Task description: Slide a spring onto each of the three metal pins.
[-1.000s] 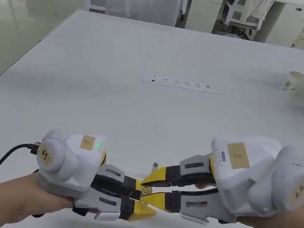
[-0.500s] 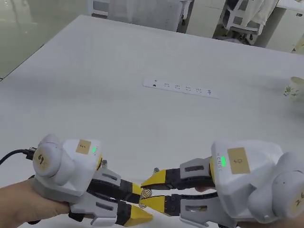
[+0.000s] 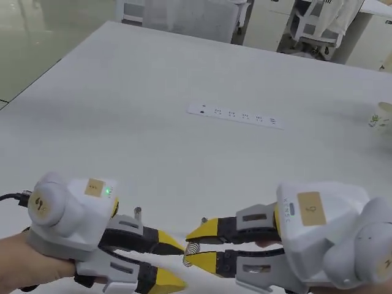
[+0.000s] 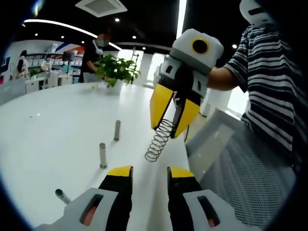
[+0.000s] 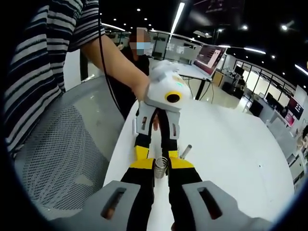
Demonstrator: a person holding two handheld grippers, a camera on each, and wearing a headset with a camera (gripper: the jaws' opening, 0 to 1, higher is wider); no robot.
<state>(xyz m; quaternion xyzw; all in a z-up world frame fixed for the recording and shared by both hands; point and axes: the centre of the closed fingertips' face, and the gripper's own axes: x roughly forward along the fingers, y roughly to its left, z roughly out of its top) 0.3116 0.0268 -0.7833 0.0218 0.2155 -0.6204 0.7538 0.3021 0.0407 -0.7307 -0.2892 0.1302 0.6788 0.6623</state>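
Head view: bright, even, diffuse light. White table [image 3: 184, 61] close to washed out; shadows faint and soft-edged. Focus good across the frame.

Gripper views: heavy fisheye bending toward the edges, shirt [image 5: 38, 53] stripes curve. Dark ceiling [image 5: 231, 21]; hard strip light [image 4: 181, 17] and spot lamps [image 4: 117, 19] blown out. Table glares white in left gripper view. Spring [image 4: 157, 141] sharp there; far person [image 4: 90, 55] soft.

White left gripper [image 3: 182, 267] and right gripper [image 3: 187, 248], yellow-tipped black jaws; black cable [image 3: 9, 197]; striped sleeve [image 4: 260, 62].
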